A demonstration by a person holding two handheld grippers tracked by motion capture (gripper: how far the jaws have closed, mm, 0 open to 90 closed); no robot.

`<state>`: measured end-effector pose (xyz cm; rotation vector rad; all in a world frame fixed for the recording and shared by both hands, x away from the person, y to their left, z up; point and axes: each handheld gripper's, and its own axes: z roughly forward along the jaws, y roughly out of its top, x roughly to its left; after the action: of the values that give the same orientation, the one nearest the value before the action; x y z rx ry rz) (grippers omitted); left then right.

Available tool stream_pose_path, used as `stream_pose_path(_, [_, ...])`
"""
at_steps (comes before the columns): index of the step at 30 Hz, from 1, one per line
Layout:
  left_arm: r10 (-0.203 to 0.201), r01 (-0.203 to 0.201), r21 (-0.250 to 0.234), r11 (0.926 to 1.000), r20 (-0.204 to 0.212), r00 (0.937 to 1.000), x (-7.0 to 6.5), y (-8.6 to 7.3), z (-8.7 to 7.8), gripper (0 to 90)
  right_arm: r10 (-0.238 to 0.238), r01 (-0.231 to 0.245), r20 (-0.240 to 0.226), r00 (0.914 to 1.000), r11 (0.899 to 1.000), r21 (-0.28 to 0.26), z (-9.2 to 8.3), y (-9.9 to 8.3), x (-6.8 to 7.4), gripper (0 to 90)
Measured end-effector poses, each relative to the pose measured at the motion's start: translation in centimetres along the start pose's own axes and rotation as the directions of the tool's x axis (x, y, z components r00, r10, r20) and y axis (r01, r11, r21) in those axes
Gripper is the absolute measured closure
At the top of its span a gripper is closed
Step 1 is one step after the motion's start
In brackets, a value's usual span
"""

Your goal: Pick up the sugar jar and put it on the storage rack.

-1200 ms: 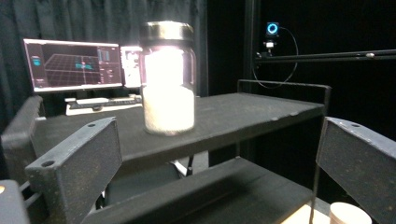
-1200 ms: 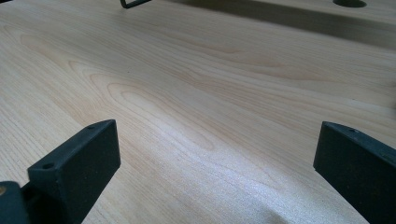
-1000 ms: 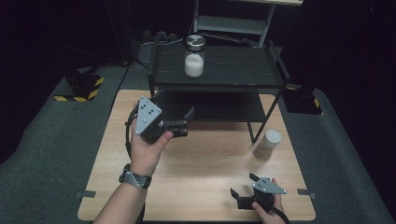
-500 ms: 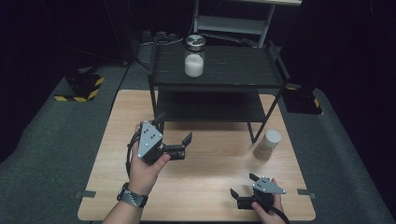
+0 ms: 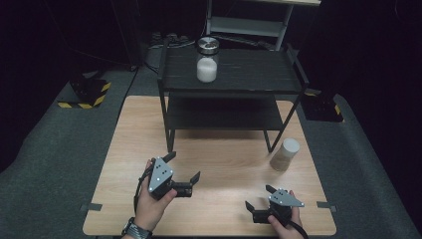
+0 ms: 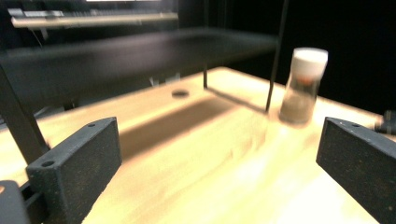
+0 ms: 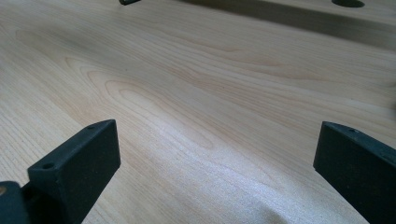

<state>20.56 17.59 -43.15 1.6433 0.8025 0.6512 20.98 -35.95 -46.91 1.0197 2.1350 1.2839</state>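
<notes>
Left gripper lining up on the white-capped jar

Left gripper [image 5: 181, 169], jaws wide apart, is facing the white-capped jar [image 5: 284, 155] at its three o'clock beside the rack's leg [image 5: 266, 133]; approach low, staying off that leg. Right gripper [image 5: 260, 201], jaws apart and empty, is sitting near the table's [image 5: 119, 149] six o'clock edge with open wood ahead.

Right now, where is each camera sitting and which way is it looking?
High view: above the near edge, looking forward and down on the wooden table and black shelf; both hands show, with the left gripper and right gripper.
Left gripper view: low over the table, facing the white-capped jar beside the shelf leg; its two jaws stand wide apart.
Right gripper view: close above bare wood; jaws apart.
Shared: the high and left gripper views both show that jar.
</notes>
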Motion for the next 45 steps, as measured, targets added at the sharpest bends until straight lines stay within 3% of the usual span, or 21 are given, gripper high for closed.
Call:
stream_pose_path(5, [-0.009, 0.009, 0.051, 0.9986, 0.004, 1.0, -0.2, -2.0, -0.4, 0.5, -0.007, 0.007, 0.004, 1.0, 1.0, 0.003, 0.0, 0.0, 0.2, 0.4])
stream_pose_path(13, [-0.016, 0.017, 0.109, 0.9939, -0.005, 0.9999, -0.4, -4.0, -0.8, 0.5, -0.002, 0.002, 0.009, 1.0, 1.0, 0.005, 0.0, 0.1, 0.2, 0.4])
stream_pose_path(18, [-0.016, 0.021, 0.177, 0.9839, -0.03, 0.9994, -0.8, -5.9, -0.7, 0.5, -0.011, 0.011, 0.02, 0.9997, 1.0, 0.003, 0.0, 0.0, 0.5, 0.4])
stream_pose_path(20, [-0.021, 0.028, 0.183, 0.9827, -0.039, 0.999, -1.0, -5.8, -0.8, 1.3, -0.015, 0.014, 0.023, 0.9996, 1.0, 0.004, 0.0, 0.1, 0.7, 0.5])
stream_pose_path(21, [0.008, -0.002, 0.188, 0.9822, -0.028, 0.9996, -0.9, -5.8, -1.0, 0.5, -0.015, 0.015, 0.026, 0.9995, 1.0, 0.003, 0.0, 0.0, 0.7, 0.4])
stream_pose_path(22, [0.008, -0.002, 0.188, 0.9822, -0.028, 0.9996, -0.9, -5.8, -1.0, 0.7, -0.016, 0.016, 0.027, 0.9995, 1.0, 0.003, 0.0, 0.0, 0.8, 0.4])
stream_pose_path(24, [0.041, -0.033, 0.209, 0.9775, -0.034, 0.9986, -1.2, -5.5, -1.0, 0.8, -0.017, 0.017, 0.028, 0.9995, 1.0, 0.002, 0.0, 0.0, 0.8, 0.4])
stream_pose_path(25, [0.083, -0.07, 0.225, 0.9719, -0.045, 0.9956, -1.7, -5.4, -1.0, 0.8, -0.019, 0.019, 0.028, 0.9994, 1.0, 0.001, 0.0, 0.0, 0.9, 0.5])
stream_pose_path(34, [0.1, -0.087, 0.22, 0.9717, -0.046, 0.9939, -2.0, -5.5, -1.1, 0.8, -0.003, 0.003, 0.031, 0.9995, 1.0, -0.003, -0.1, -0.1, 0.8, 0.4])
stream_pose_path(37, [0.114, -0.1, 0.22, 0.9704, -0.05, 0.9923, -2.2, -5.5, -1.2, 0.8, -0.021, 0.022, 0.034, 0.9992, 1.0, -0.006, -0.1, -0.1, 1.1, 0.4])
stream_pose_path(45, [0.109, -0.093, 0.227, 0.9695, -0.061, 0.9922, -2.4, -5.4, -1.1, 0.8, -0.015, 0.016, 0.034, 0.9993, 1.0, -0.014, -0.2, -0.3, 1.1, 0.4])
